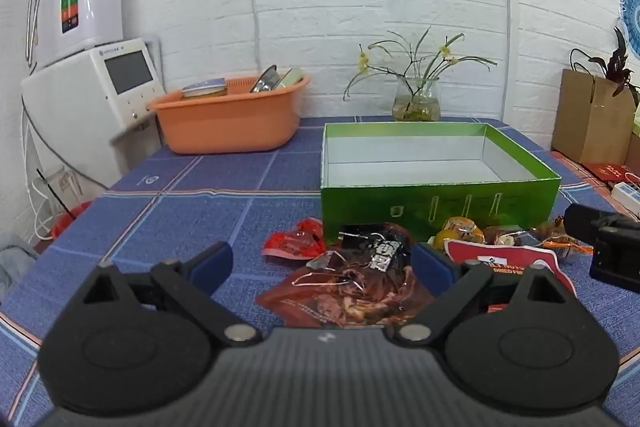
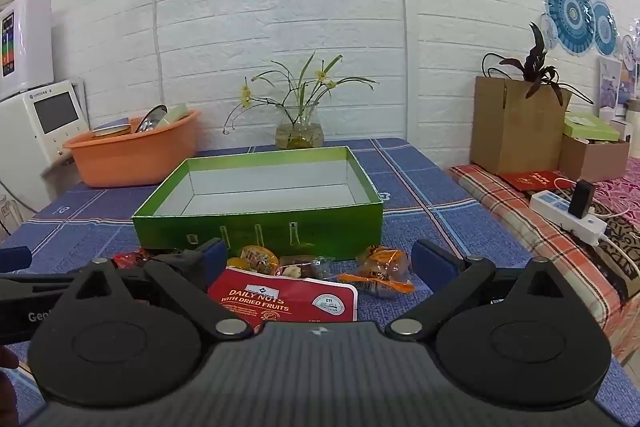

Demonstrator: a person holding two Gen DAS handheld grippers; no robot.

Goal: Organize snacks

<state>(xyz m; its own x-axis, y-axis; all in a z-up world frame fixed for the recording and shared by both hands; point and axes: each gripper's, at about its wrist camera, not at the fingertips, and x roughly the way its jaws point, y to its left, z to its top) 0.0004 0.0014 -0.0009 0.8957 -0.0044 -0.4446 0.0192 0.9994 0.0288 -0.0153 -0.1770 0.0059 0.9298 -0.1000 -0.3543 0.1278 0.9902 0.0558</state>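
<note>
Both grippers, left (image 1: 322, 267) and right (image 2: 316, 259), hang with jaws wide over snacks at the table's near edge; the box (image 2: 260, 227) is empty. Sorting looks unstarted. Next, I'd judge, the left closes on the dark packet (image 1: 360, 279).

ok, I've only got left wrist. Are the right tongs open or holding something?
Observer: The right tongs are wide open with nothing gripped.
Operator: What's in front of them?
Observer: A red nut pack lies flat between the fingers. Its label reads Daily Nuts with Dried Fruits.
Operator: The right tongs block the right end of the pile for me. Anything there?
Observer: An orange-wrapped snack lies on the cloth, just in front of the right front corner of the green box.
</note>
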